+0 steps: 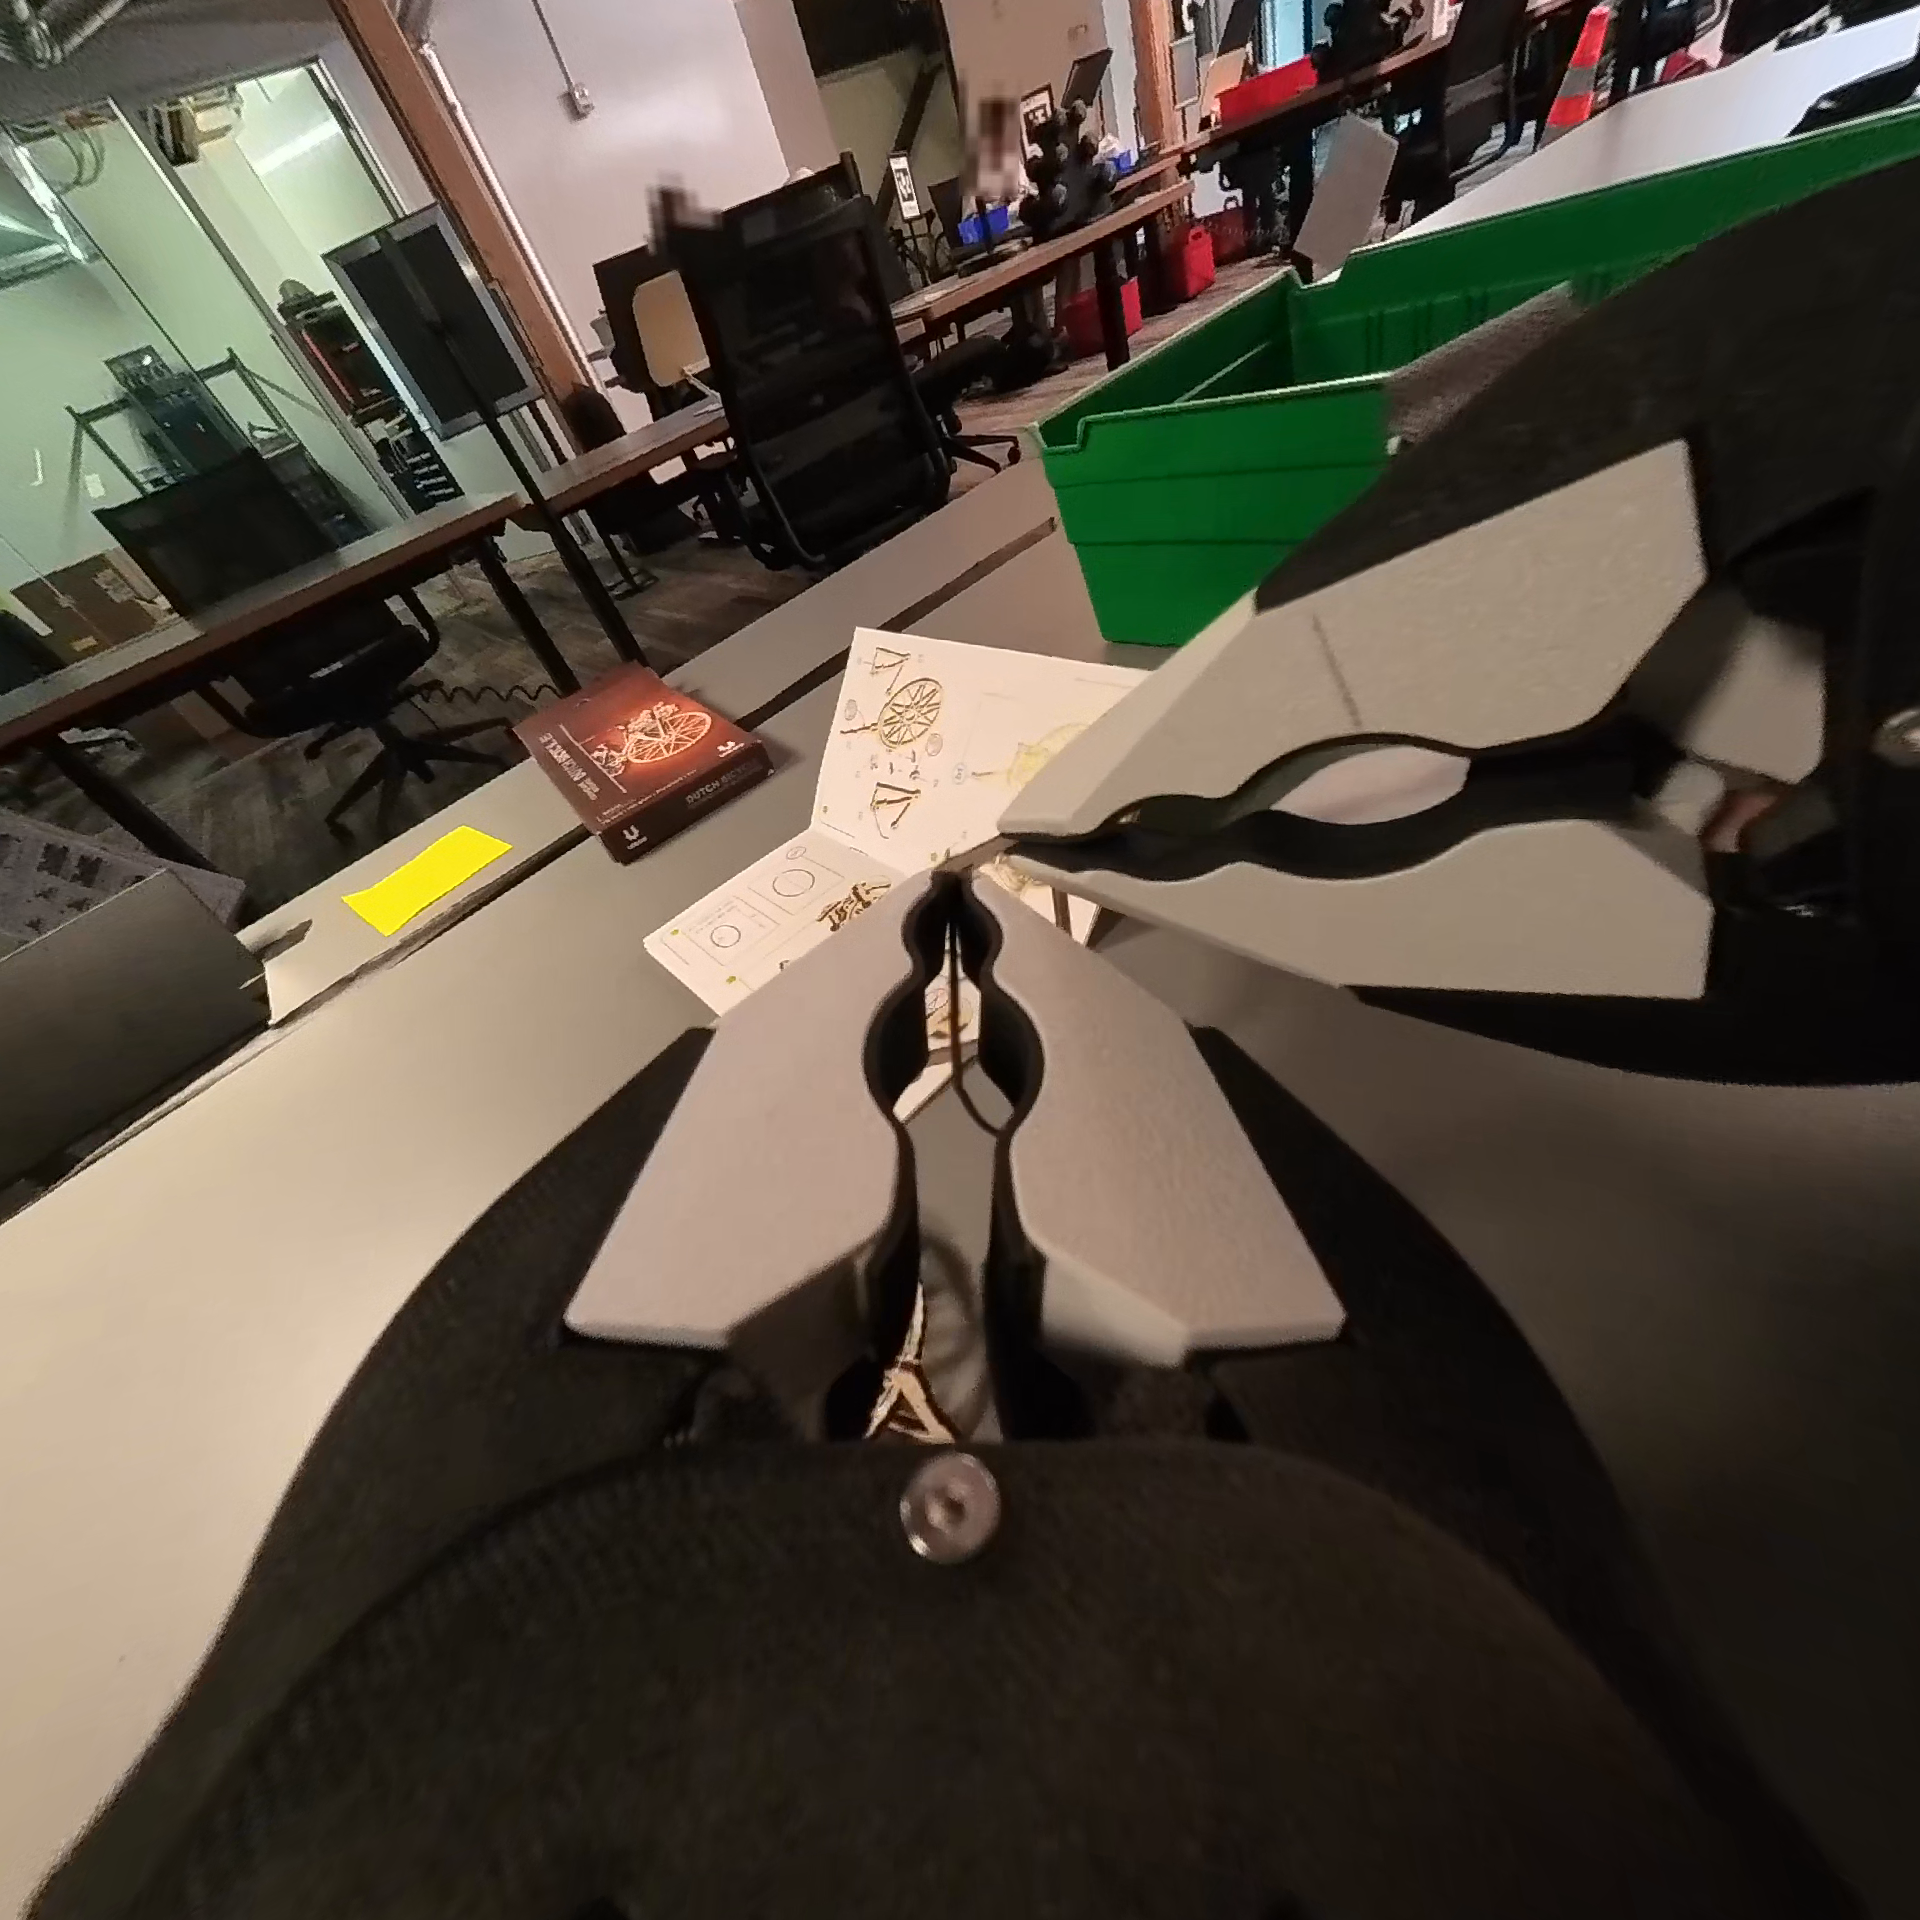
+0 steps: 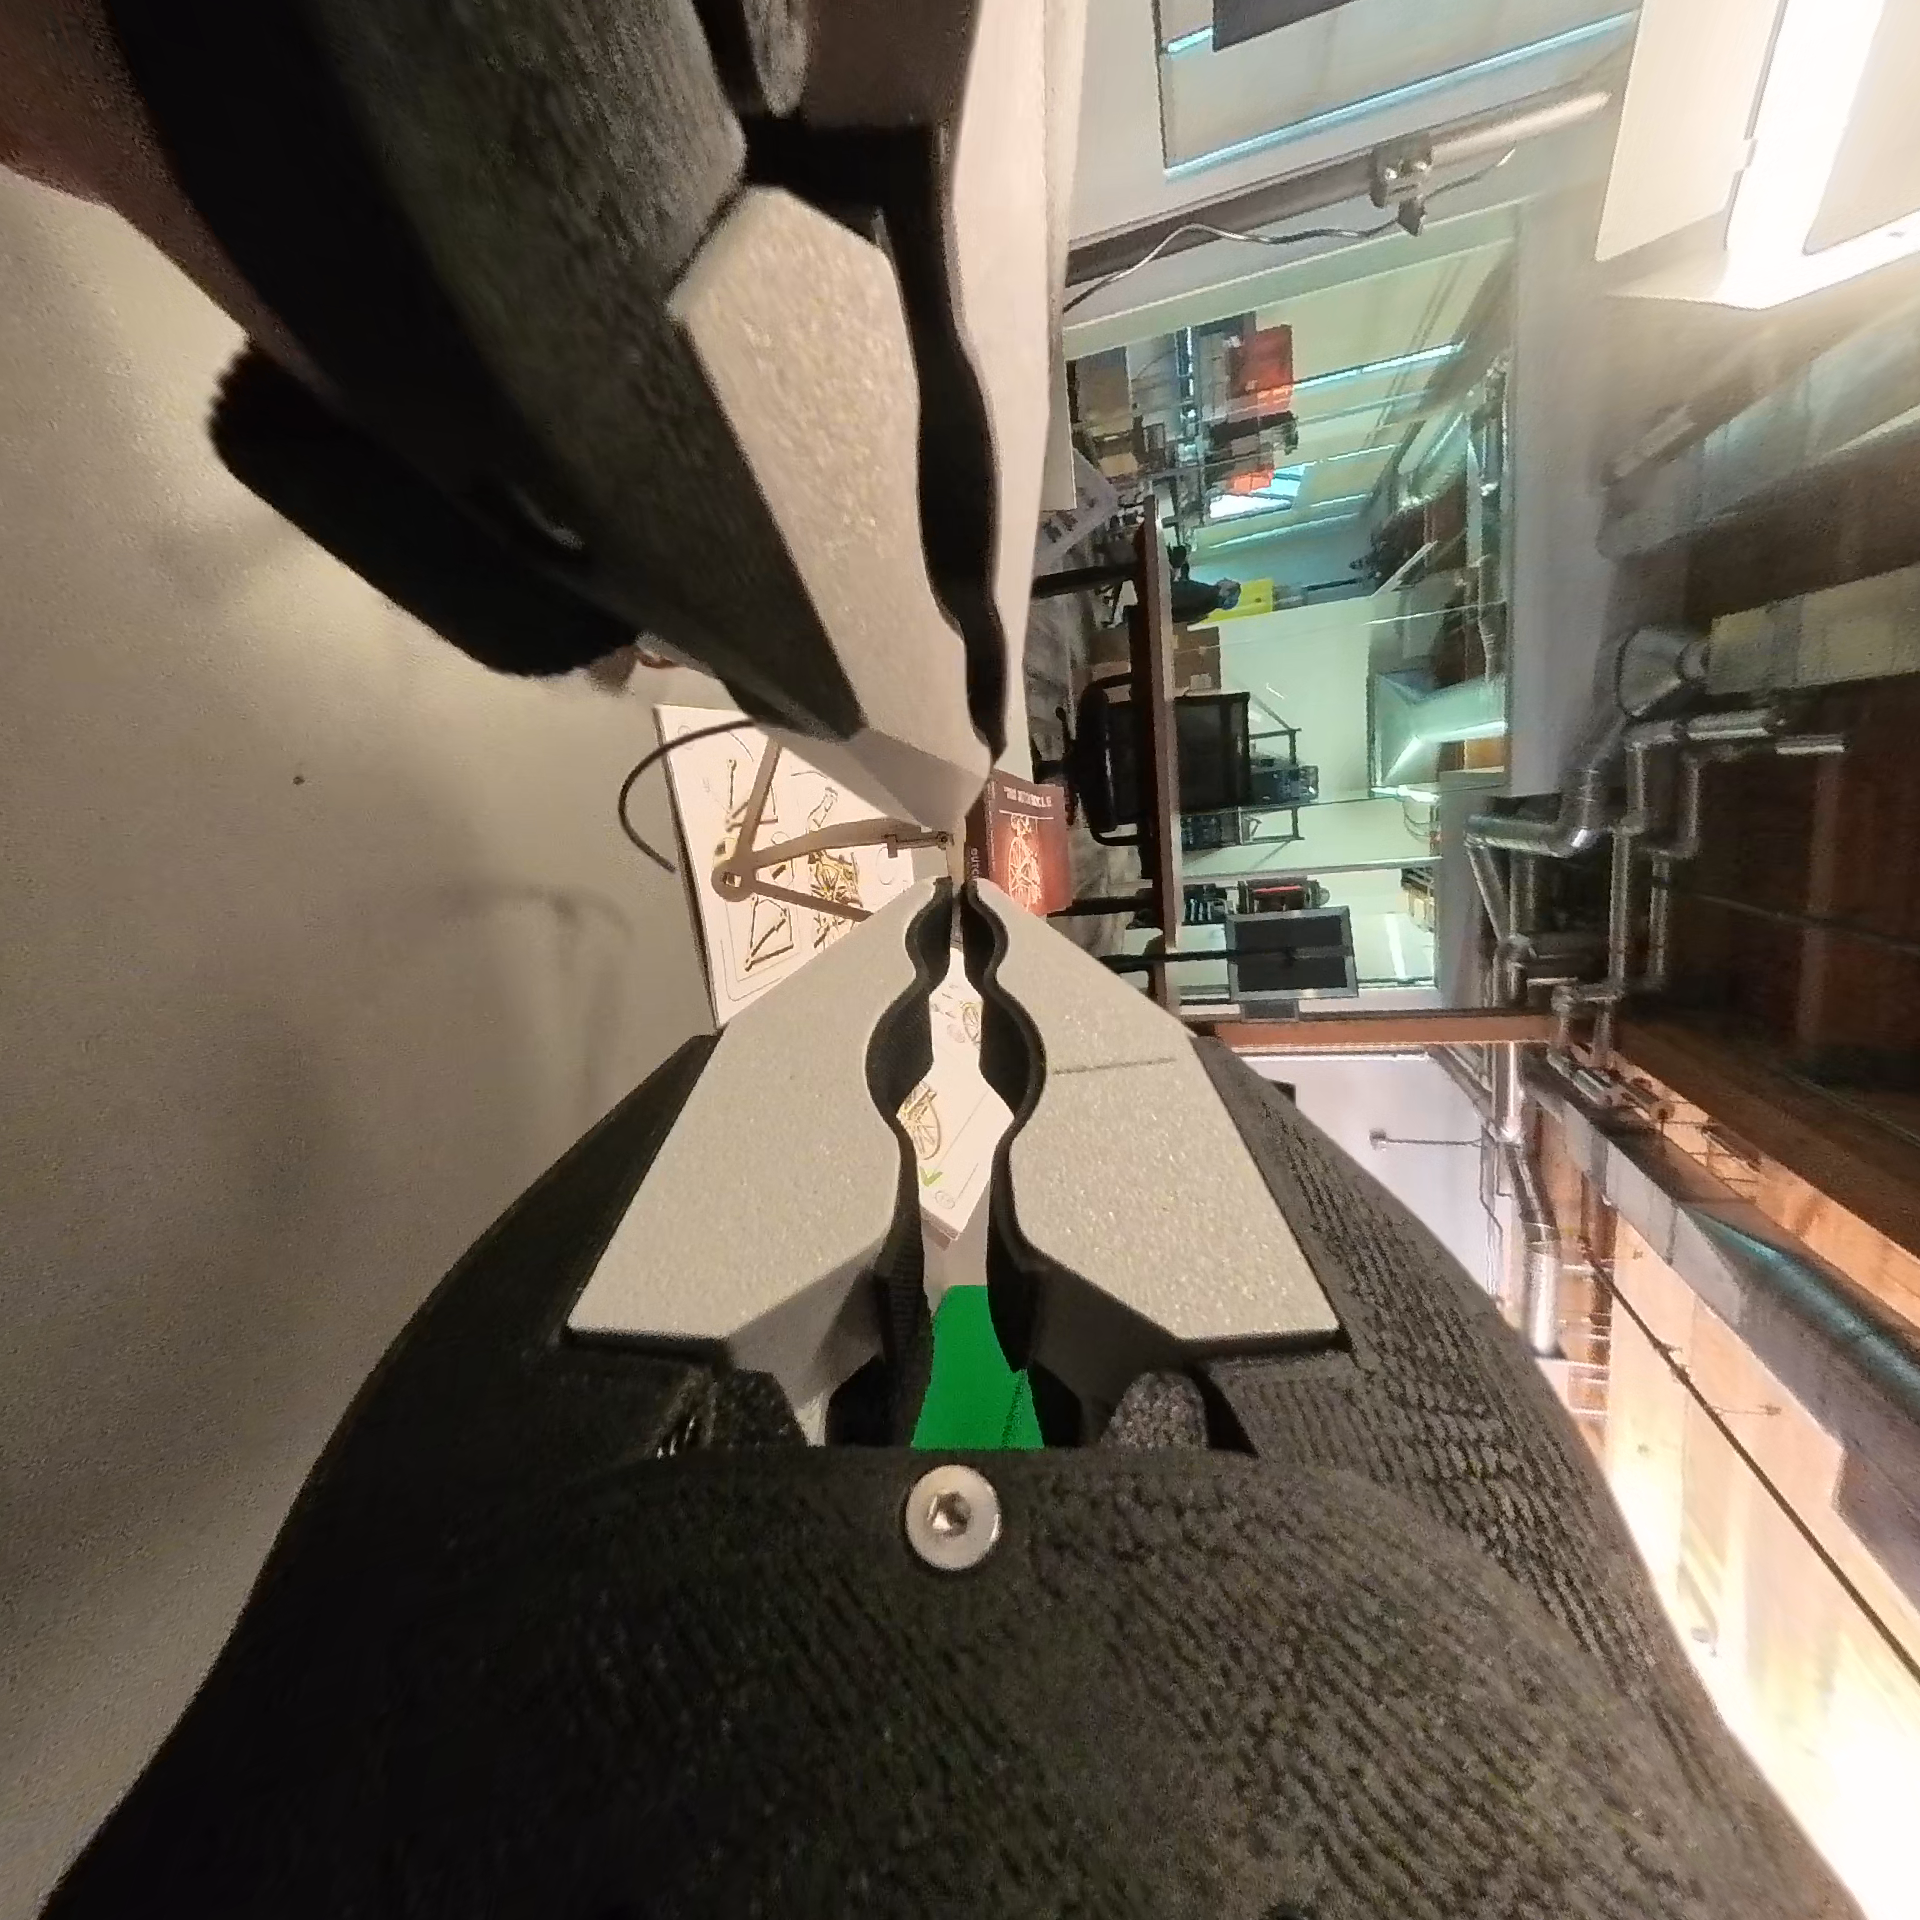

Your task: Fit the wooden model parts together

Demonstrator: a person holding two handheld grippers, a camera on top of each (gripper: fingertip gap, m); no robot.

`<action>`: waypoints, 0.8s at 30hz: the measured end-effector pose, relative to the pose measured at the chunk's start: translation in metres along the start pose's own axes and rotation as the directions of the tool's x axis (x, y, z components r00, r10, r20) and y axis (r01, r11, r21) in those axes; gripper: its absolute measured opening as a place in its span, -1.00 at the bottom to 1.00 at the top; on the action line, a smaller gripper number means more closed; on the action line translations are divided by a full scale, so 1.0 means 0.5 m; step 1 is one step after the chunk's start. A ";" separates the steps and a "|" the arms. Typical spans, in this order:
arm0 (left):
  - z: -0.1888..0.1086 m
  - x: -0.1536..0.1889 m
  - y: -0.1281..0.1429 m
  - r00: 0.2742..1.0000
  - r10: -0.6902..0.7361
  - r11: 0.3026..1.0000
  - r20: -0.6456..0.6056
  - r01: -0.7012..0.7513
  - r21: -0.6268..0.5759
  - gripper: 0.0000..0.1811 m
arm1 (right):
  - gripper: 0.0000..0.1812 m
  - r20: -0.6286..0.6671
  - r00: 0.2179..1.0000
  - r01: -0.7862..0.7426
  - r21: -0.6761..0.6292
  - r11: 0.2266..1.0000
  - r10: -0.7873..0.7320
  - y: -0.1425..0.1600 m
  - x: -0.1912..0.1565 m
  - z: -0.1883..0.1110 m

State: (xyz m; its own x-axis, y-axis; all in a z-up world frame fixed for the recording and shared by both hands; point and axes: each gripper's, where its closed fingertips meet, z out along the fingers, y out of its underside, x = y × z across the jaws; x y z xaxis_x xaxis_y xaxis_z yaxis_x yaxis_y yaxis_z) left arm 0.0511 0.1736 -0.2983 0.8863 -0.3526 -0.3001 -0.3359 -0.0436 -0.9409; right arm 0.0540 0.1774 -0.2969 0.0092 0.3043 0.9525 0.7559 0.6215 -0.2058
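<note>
Left gripper (image 1: 948, 885): jaws drawn narrow, tips nearly meeting, pinching what appears to be a thin dark piece that runs back between the fingers; its identity cannot be confirmed. Right gripper (image 2: 954, 894): jaws likewise narrow, tips closed on a small pale part too small to identify. The two sets of tips stand almost touching, the right gripper entering the left wrist view from the right, roughly at right angles to the left. In the right wrist view a slender wooden frame piece (image 2: 821, 836) extends leftward from the meeting point, long axis lying across that view and ending at the tips, with a thin dark cord (image 2: 636, 790) curving beyond it. Judgement: the joint lies directly at both sets of tips, so neither hand is nearer; the coming move is a short push along the frame's axis. Below lie the instruction sheet (image 1: 904, 727), the kit box (image 1: 644, 753), a yellow note (image 1: 428, 878) and a green bin (image 1: 1195, 520) on the grey table (image 1: 312, 1195).
</note>
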 end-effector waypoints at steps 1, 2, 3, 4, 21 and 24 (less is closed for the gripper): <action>0.000 0.000 0.001 1.000 0.004 1.000 0.003 -0.004 -0.001 -1.00 | -1.00 -0.002 1.000 0.007 -0.001 1.000 -0.007 -0.001 -0.001 0.000; 0.000 0.001 0.001 1.000 0.009 1.000 0.005 -0.009 -0.002 -1.00 | -1.00 -0.004 1.000 0.012 -0.002 1.000 -0.012 -0.002 -0.001 0.000; 0.001 0.001 0.001 1.000 0.013 1.000 0.006 -0.013 -0.003 -1.00 | -1.00 -0.004 1.000 0.015 -0.001 1.000 -0.015 -0.003 -0.002 0.000; 0.001 0.001 0.002 1.000 0.015 1.000 0.009 -0.015 -0.004 -1.00 | -1.00 -0.004 1.000 0.016 -0.001 1.000 -0.016 -0.004 -0.002 0.000; -0.027 -0.008 -0.031 0.996 -0.059 0.993 -0.069 0.066 0.094 -0.77 | -1.00 0.031 0.999 -0.017 0.029 0.999 0.016 0.002 -0.013 0.004; -0.041 -0.028 -0.046 0.924 -0.302 0.944 -0.237 0.324 0.059 -0.77 | -1.00 0.030 1.000 0.003 0.067 0.998 -0.005 0.000 -0.018 0.000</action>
State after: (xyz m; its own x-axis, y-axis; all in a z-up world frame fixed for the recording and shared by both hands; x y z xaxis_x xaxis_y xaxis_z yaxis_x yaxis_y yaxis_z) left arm 0.0400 0.1604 -0.2691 0.8446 -0.5336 0.0440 -0.0114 -0.1001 -0.9949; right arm 0.0538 0.1748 -0.3056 -0.0144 0.3229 0.9463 0.7102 0.6695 -0.2177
